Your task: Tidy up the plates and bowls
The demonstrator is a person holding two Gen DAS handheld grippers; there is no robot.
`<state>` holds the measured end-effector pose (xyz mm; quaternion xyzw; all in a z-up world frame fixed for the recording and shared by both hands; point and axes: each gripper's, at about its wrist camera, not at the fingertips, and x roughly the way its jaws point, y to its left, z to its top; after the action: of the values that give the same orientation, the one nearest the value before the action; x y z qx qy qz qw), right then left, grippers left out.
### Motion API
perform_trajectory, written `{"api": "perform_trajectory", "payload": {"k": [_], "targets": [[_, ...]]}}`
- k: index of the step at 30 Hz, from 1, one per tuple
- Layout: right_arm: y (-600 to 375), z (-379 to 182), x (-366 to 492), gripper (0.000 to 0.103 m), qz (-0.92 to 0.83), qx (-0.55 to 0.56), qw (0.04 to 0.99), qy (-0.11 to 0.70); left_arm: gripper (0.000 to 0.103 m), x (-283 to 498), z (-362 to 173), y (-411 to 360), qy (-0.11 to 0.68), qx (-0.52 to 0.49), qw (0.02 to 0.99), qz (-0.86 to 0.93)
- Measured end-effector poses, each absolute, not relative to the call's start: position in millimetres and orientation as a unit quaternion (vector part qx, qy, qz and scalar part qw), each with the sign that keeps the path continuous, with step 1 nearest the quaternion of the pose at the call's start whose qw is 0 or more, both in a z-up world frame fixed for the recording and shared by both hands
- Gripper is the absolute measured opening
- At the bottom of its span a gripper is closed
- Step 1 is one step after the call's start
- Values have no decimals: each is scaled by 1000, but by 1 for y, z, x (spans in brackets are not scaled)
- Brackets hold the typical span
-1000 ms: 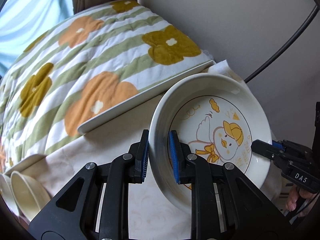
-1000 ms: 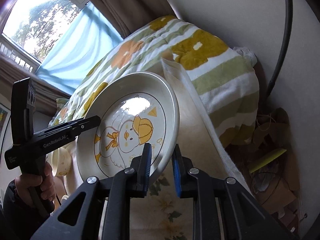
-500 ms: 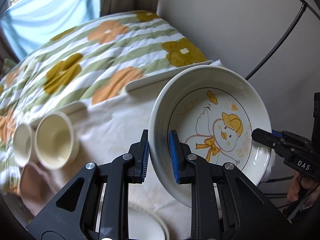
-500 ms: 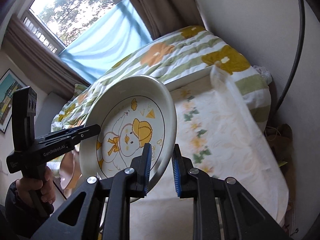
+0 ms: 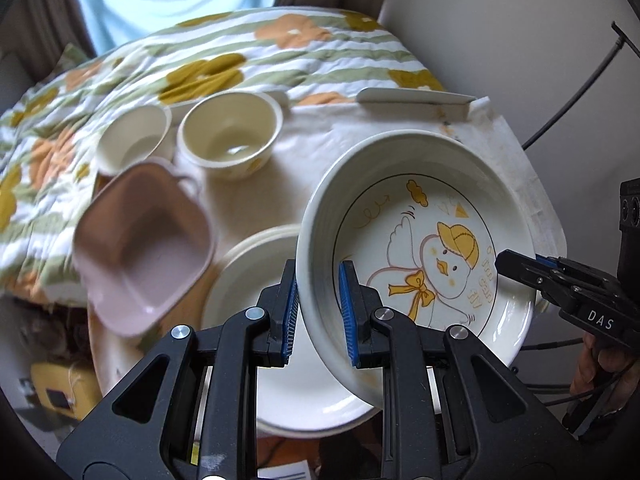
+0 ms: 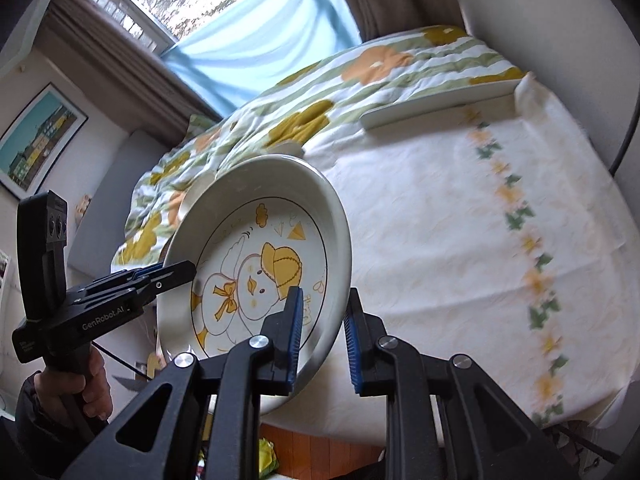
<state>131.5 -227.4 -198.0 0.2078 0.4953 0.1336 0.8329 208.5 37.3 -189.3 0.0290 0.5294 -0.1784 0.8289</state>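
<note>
On the left, a pink square bowl [image 5: 140,252] and two cream round bowls [image 5: 228,136] stand on the cloth-covered table [image 5: 304,152]. Nearer, a stack of white plates [image 5: 260,280]. The left gripper [image 5: 318,308] clamps the white duck-picture deep plate [image 5: 416,240], held tilted over the stack; the right gripper [image 6: 322,334] clamps its opposite rim.

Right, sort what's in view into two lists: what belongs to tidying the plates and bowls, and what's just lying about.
Part of the job:
- duck plate, clamped by left gripper and right gripper
- stacked white plates
- two cream bowls
- pink square bowl

Just lying about:
- flowered quilt
- tablecloth
- framed picture
- blue curtain
</note>
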Motion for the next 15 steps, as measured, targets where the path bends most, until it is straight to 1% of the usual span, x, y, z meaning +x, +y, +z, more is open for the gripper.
{"api": "perform_trajectory", "payload": {"k": [6, 15], "targets": [[-191, -220, 132, 18, 161, 177, 816, 527, 17, 191, -214, 76, 547, -2, 824, -146], [-168, -245, 146, 18, 173, 133, 801, 557, 17, 183, -258, 98, 571, -47, 809, -131]]}}
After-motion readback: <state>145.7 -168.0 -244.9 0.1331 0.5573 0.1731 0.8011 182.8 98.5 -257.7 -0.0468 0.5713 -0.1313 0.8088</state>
